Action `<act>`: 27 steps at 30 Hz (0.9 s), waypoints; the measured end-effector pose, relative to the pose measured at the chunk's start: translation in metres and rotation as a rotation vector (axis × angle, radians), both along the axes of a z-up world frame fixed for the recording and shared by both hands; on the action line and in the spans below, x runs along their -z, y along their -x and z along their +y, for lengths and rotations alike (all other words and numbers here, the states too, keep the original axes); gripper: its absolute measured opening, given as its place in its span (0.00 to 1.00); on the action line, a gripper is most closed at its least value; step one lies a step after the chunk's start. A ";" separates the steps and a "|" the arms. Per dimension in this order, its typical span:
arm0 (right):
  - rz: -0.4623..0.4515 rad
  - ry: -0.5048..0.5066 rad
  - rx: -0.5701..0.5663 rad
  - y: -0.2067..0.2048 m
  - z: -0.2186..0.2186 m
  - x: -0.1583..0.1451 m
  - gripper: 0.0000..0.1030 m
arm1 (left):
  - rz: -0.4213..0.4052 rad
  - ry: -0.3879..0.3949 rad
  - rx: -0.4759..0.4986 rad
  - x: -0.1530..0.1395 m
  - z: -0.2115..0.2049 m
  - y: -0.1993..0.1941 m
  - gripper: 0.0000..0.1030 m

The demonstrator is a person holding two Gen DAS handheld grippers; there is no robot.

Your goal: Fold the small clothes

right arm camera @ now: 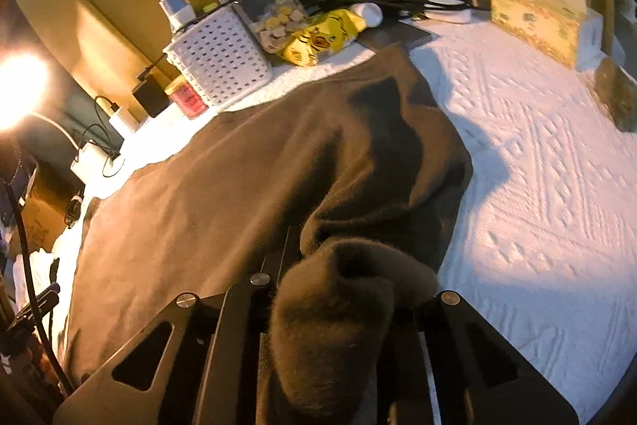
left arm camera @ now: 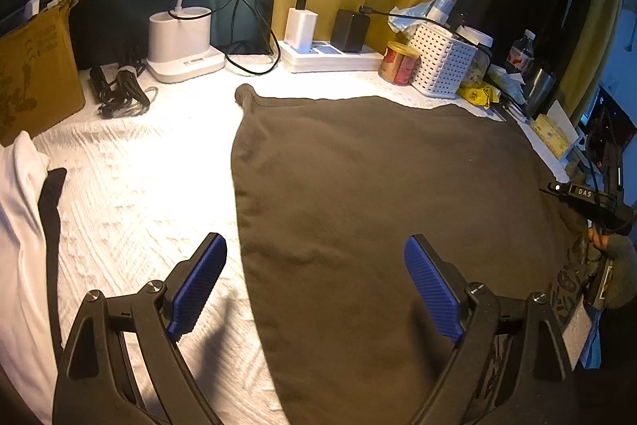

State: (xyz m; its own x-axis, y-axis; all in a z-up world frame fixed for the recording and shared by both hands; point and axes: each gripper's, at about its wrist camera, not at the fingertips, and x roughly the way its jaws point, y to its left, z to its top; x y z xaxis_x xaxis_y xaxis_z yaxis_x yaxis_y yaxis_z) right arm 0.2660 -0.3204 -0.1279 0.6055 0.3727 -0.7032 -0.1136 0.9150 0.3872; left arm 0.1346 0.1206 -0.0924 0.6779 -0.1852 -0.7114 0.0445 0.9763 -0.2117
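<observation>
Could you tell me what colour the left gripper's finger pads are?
Blue, ribbed pads, clearest in the left wrist view.

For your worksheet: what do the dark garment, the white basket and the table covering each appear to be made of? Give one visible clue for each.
Dark garment: soft, matte, fleece-like knit; fuzzy nap where it bunches between the right gripper fingers.
White basket: rigid plastic, probably; moulded grid of holes.
Table covering: white textile, seemingly woven or quilted; raised geometric pattern.

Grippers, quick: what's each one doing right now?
Left gripper: open, holding nothing; blue fingers wide apart above the brown cloth's edge.
Right gripper: closed on a bunched fold of the brown cloth.
</observation>
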 end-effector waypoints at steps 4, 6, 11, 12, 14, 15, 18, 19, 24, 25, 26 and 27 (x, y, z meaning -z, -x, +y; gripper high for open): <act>-0.030 0.004 -0.030 -0.003 0.015 -0.013 0.16 | -0.003 0.005 0.000 0.002 0.007 -0.002 0.87; -0.046 0.013 -0.047 -0.005 0.024 -0.020 0.15 | -0.005 0.008 0.000 0.002 0.010 -0.001 0.87; -0.090 0.029 -0.099 -0.007 0.050 -0.039 0.15 | -0.018 0.018 0.004 0.001 0.016 0.004 0.87; -0.104 0.037 -0.114 -0.006 0.058 -0.044 0.15 | -0.021 0.019 0.004 0.001 0.017 0.005 0.87; -0.120 0.048 -0.138 -0.004 0.068 -0.051 0.15 | -0.029 0.021 0.002 -0.001 0.021 0.008 0.87; -0.127 0.052 -0.153 -0.003 0.075 -0.054 0.15 | -0.034 0.021 0.001 -0.001 0.023 0.010 0.87; -0.143 0.073 -0.201 0.001 0.097 -0.059 0.15 | -0.046 0.011 -0.003 -0.004 0.029 0.015 0.87; -0.143 0.078 -0.215 0.003 0.105 -0.059 0.15 | -0.049 0.007 -0.004 -0.004 0.030 0.017 0.87; -0.131 0.084 -0.293 0.010 0.141 -0.059 0.15 | -0.072 -0.005 0.001 -0.009 0.035 0.025 0.87; -0.130 0.090 -0.314 0.013 0.151 -0.059 0.15 | -0.077 -0.004 0.002 -0.010 0.036 0.027 0.87; -0.130 0.096 -0.327 0.015 0.157 -0.059 0.15 | -0.081 -0.001 0.002 -0.010 0.037 0.029 0.87; -0.130 0.104 -0.347 0.017 0.166 -0.058 0.15 | -0.086 0.003 0.003 -0.011 0.039 0.031 0.87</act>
State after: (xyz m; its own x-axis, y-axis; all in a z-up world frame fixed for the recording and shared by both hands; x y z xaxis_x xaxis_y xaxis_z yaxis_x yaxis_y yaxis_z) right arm 0.2491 -0.1539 -0.0699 0.5422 0.5022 -0.6736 -0.4658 0.8469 0.2565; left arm 0.1039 0.1595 -0.0815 0.7357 -0.1894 -0.6503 0.0656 0.9755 -0.2099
